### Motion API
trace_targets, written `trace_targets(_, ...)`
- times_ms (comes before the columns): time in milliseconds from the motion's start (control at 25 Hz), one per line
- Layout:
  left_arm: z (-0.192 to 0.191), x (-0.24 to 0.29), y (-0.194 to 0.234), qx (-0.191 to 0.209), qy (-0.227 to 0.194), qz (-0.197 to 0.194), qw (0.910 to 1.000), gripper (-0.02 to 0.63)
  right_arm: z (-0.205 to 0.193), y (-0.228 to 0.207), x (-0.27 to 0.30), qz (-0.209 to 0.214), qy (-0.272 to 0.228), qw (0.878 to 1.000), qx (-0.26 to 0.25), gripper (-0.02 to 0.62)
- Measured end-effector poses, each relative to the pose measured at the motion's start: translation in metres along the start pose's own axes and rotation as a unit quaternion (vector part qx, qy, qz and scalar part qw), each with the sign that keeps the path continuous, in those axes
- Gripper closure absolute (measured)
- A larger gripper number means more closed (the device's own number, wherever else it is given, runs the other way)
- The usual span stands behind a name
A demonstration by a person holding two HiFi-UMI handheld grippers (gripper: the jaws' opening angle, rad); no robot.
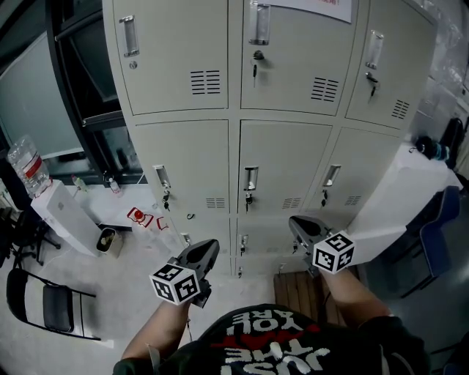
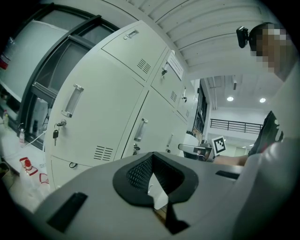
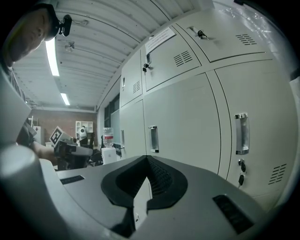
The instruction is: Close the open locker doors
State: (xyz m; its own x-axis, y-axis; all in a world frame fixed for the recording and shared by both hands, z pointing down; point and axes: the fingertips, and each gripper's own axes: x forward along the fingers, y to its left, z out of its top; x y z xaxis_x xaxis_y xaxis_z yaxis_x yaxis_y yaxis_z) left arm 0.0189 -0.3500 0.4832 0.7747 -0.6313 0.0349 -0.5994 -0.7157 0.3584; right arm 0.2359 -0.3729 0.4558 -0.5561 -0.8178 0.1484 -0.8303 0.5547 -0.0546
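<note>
Grey-white steel lockers (image 1: pixel 286 95) are being faced by both tools, and the locker doors (image 1: pixel 183 157) are being shown flush with the frame in every row that the head view takes in. None of them is being touched. At the right edge a white panel (image 1: pixel 399 198) is being seen slanting outward, and whether it is a swung-out door cannot be told. Lower in the head view, the left gripper (image 1: pixel 209 247) and the right gripper (image 1: pixel 297 222) are being held side by side, well apart from each other and short of the bottom row, pointing at the lockers. In its own view the left gripper (image 2: pixel 152 159) is being held with its jaws together and nothing between them. The right gripper (image 3: pixel 147 161) is being held the same way, pressed together and empty. The bottom row is being partly hidden by the grippers, the paper notice (image 1: pixel 315 7) on the top middle door is being cut off by the frame, and the keys (image 1: pixel 254 71) hanging in the locks are being shown too small for any detail.
</note>
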Motion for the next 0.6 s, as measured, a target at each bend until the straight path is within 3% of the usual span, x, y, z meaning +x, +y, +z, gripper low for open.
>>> trace_targets(600, -0.0065, 0.0054, 0.0004, -0.002, 0.007, -0.003, 1.0, 0.598, -0.005, 0.0019, 0.0044, 0.009, 0.006, 1.0, -0.005, 0.561)
